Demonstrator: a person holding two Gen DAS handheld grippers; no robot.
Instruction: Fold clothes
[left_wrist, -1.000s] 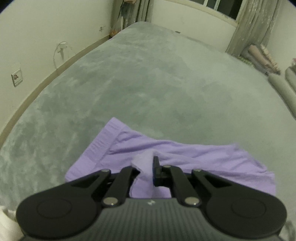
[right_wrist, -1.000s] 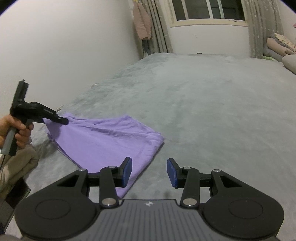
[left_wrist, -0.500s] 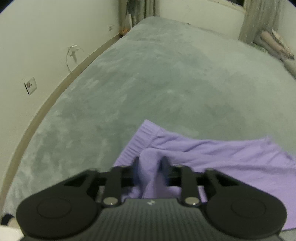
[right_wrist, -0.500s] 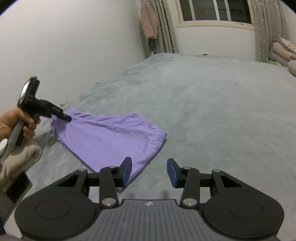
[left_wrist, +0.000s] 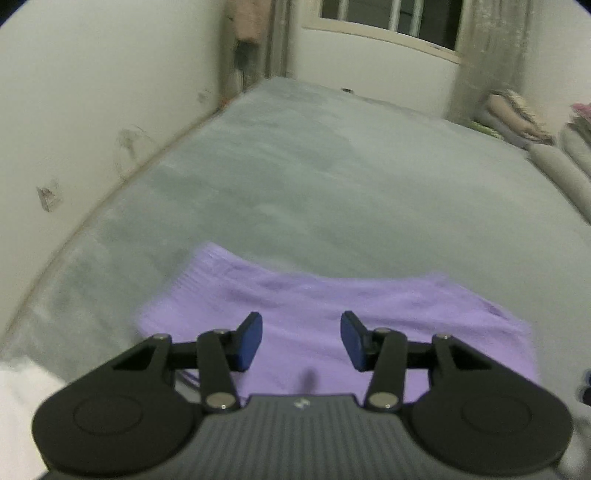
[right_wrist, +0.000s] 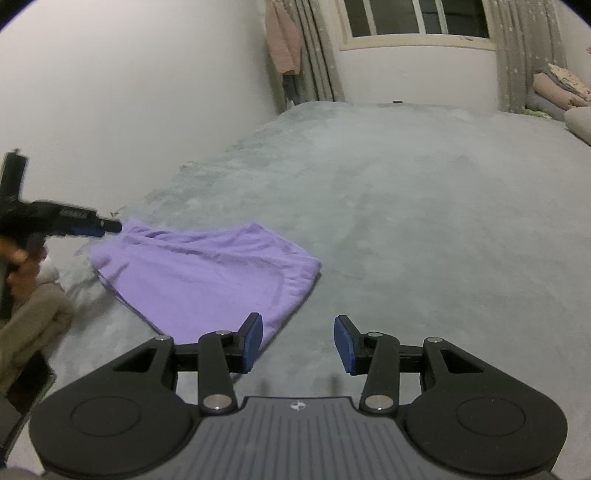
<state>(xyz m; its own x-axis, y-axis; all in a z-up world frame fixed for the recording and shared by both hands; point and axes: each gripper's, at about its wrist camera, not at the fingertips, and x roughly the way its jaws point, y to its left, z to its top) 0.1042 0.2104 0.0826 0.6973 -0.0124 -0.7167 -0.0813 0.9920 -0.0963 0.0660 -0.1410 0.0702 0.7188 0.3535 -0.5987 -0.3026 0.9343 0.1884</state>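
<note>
Ann: Purple, soft cloth garment (right_wrist: 207, 273) lies flat on the grey fuzzy blanket (right_wrist: 424, 229), folded over; where are the grippers?

Ben: Left black gripper (left_wrist: 301, 341) hangs just above the cloth with its blue pads (left_wrist: 249, 341) wide apart and nothing between them; right black gripper (right_wrist: 298, 343) is spread wide too, holding nothing, near the cloth's front corner.

Ann: What could go wrong?

Ben: I think the top layer could slide or bunch up if a pad drags on it; the cloth looks thin and loose; a pinch could also catch only one layer, or grab the fuzzy blanket under it; then the fold would come out crooked.

Ann: And the room?

Ben: White walls; a window (right_wrist: 417, 18) with pale curtains (right_wrist: 317, 48) at the far end; a pink garment (right_wrist: 282, 37) hangs there; rolled bedding (right_wrist: 554, 88) sits at the right.
</note>
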